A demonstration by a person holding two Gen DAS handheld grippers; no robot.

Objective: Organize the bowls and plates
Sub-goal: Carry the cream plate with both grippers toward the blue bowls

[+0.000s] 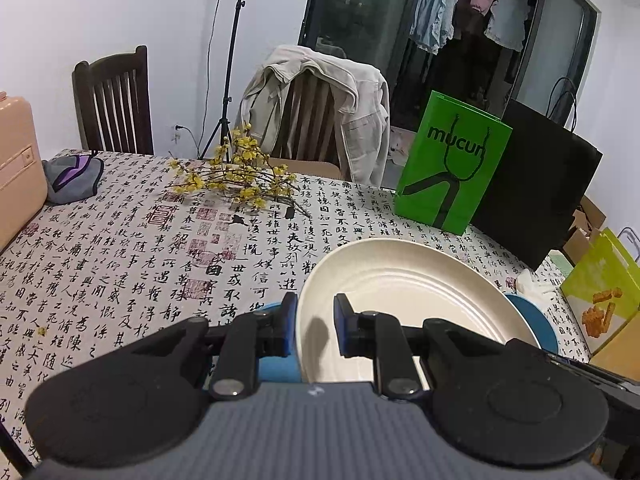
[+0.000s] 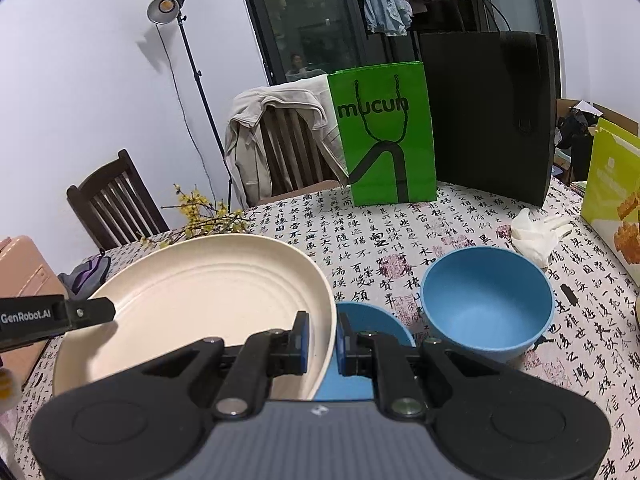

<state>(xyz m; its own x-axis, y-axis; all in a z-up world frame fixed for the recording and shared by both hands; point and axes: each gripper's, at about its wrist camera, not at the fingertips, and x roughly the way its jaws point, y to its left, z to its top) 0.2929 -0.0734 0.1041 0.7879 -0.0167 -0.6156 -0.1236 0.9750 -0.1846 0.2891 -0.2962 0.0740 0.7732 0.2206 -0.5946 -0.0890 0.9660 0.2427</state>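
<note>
A cream plate (image 1: 400,292) (image 2: 208,280) is held tilted above the table between both grippers. My left gripper (image 1: 316,320) is shut on its left rim, one pad inside the plate and one outside. At the opposite rim my right gripper (image 2: 322,338) is shut the same way. A blue dish (image 2: 368,320) (image 1: 536,322) shows just under the plate's right edge; whether it touches the plate I cannot tell. A deeper blue bowl (image 2: 486,308) stands upright on the table to the right of my right gripper.
The table wears a calligraphy-print cloth (image 1: 120,264). At its far side stand a green paper bag (image 1: 452,168) and a black bag (image 1: 536,184), with yellow flower sprigs (image 1: 240,176) left of them. A crumpled tissue (image 2: 532,236), a yellow-green box (image 2: 612,196) and a pink case (image 1: 16,168) lie around.
</note>
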